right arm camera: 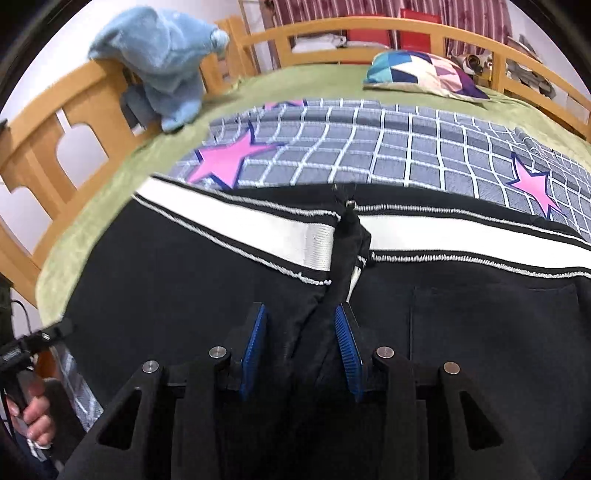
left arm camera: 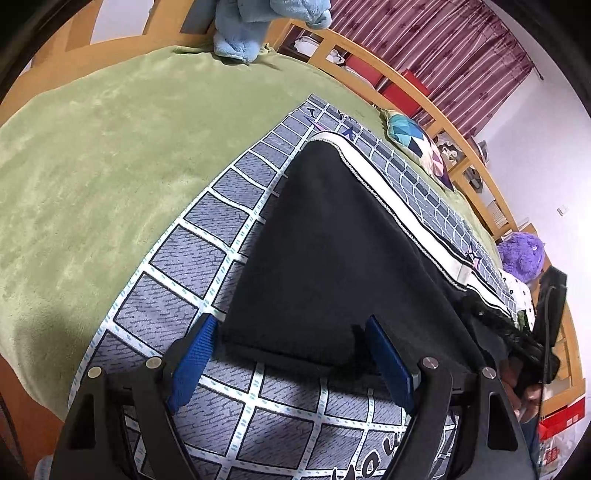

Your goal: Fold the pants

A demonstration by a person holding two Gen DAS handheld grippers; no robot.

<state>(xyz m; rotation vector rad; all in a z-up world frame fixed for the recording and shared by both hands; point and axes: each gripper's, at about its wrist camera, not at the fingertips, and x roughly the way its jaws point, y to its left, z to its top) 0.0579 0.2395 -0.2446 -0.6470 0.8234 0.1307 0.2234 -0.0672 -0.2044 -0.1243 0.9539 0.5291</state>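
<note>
Black pants (left arm camera: 332,240) with a white side stripe (left arm camera: 388,184) lie on a grey checked blanket (left arm camera: 207,258). My left gripper (left arm camera: 290,321) is open, its blue pads (left arm camera: 195,354) standing on either side of the near folded end without pressing it. In the right wrist view the pants (right arm camera: 166,277) fill the foreground. My right gripper (right arm camera: 300,310) is shut on a raised ridge of black fabric at the waistband (right arm camera: 347,236), which tents up between the pads (right arm camera: 347,347). A hand (right arm camera: 33,410) holds the left gripper at the lower left.
The blanket with pink stars (right arm camera: 221,162) covers a green bedspread (left arm camera: 92,166). A wooden bed rail (right arm camera: 406,26) runs round the bed. A light blue plush garment (right arm camera: 166,55) hangs on the rail, a patchwork pillow (right arm camera: 424,70) lies at the far side, and a purple plush toy (left arm camera: 521,254) sits at the right.
</note>
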